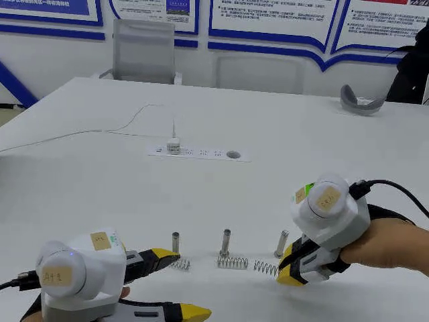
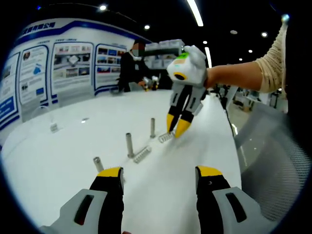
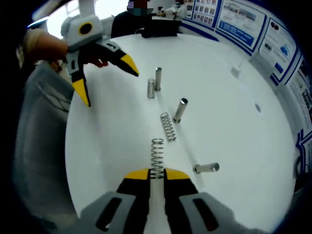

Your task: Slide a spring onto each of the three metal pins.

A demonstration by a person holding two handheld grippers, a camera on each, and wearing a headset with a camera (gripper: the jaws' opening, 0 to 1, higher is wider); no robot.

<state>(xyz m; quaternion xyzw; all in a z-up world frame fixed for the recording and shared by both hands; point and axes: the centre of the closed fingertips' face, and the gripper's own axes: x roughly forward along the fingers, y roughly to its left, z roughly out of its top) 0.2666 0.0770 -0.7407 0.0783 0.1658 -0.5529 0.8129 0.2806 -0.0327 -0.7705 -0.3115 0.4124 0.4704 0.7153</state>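
Spring end in the grip of right tongs; left tongs wide apart.

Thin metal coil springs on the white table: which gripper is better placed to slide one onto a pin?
The right gripper: its jaws are shut on one end of the rightmost thin metal coil spring, beside a short silver pin. The left gripper is open and empty.
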